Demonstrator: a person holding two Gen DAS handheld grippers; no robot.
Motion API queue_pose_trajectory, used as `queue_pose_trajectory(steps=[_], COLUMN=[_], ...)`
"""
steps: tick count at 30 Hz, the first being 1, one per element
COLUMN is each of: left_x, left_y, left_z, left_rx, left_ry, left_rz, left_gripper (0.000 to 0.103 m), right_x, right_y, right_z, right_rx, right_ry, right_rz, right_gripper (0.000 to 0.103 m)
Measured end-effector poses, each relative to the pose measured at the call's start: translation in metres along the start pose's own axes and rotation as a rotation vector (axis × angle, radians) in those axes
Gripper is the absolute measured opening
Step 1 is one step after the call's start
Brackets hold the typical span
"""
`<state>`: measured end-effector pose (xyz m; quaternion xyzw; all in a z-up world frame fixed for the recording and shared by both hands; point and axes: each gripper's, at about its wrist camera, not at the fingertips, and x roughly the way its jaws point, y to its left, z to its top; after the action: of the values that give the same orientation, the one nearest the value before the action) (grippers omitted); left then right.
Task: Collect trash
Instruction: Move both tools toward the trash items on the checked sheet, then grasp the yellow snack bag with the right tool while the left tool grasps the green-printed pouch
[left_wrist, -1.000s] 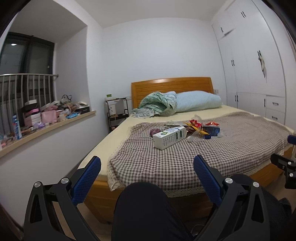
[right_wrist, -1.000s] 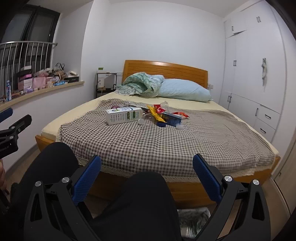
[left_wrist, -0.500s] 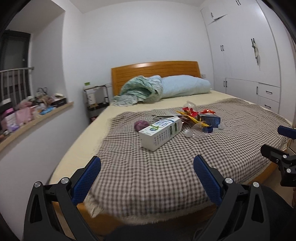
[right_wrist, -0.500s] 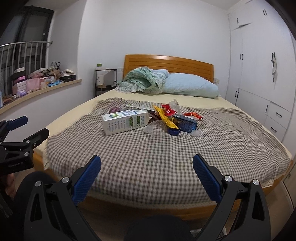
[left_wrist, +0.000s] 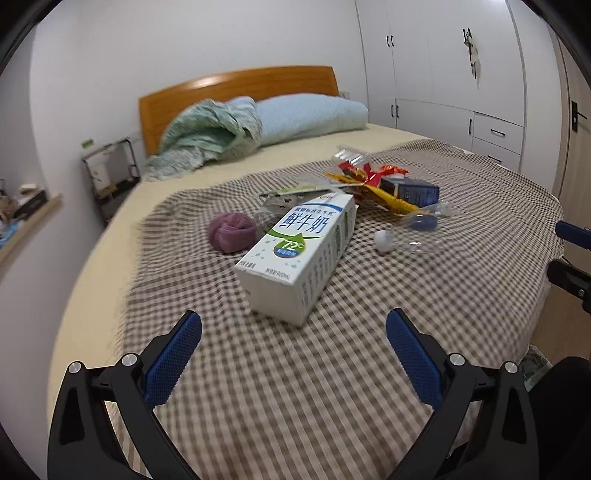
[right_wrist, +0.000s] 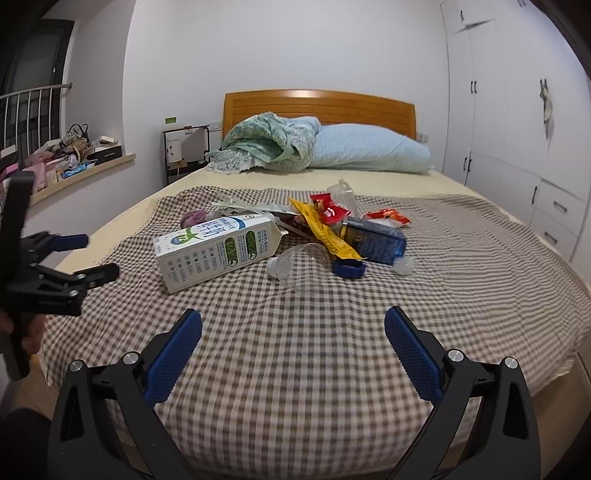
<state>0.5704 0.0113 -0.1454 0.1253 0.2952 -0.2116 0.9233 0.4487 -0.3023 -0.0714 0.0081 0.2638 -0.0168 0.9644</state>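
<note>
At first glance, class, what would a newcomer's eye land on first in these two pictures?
A white milk carton lies on its side in the middle of the checked blanket. Behind it is a heap of trash: a yellow wrapper, red wrappers, a blue carton and a clear plastic bottle. Both grippers, left and right, are above the blanket, jaws open and empty.

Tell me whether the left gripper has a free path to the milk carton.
Probably yes. The left gripper is open, the milk carton lies straight ahead on the checked blanket, with nothing between them.
</note>
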Motion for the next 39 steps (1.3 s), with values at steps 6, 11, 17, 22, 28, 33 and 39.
queue_pose_trajectory(steps=[6, 11, 17, 22, 28, 33, 39], left_x=[0.06, 0.104, 0.124, 0.144, 0.148, 0.134, 0.101], left_y=[0.019, 0.034, 0.04, 0.05, 0.056, 0.057, 0.075], left_z=[0.01, 0.009, 0.012, 0.013, 0.012, 0.01, 0.041], left_rx=[-0.013, -0.05, -0.083, -0.18, -0.247, -0.229, -0.17], left_ry=[0.001, 0.03, 0.033, 0.087, 0.104, 0.071, -0.015], left_rz=[-0.075, -0.186, -0.284, -0.341, -0.367, -0.313, -0.281], left_gripper=[0.097, 0.096, 0.096, 0.096, 0.096, 0.096, 0.095], right_x=[0.046, 0.081, 0.112, 0.129, 0.145, 0.168, 0.214], right_y=[-0.016, -0.029, -0.039, -0.055, -0.06, -0.024, -0.036], right_z=[0.012, 0.017, 0.027, 0.042, 0.078, 0.114, 0.121], right_rx=[0.028, 0.03, 0.024, 0.047, 0.039, -0.139, -0.194], right_ry=[0.026, 0.043, 0.05, 0.042, 0.031, 0.038, 0.181], right_rz=[0.01, 0.011, 0.041, 0.045, 0.103, 0.15, 0.064], right_gripper=[0.095, 0.095, 0.095, 0.095, 0.095, 0.095, 0.095])
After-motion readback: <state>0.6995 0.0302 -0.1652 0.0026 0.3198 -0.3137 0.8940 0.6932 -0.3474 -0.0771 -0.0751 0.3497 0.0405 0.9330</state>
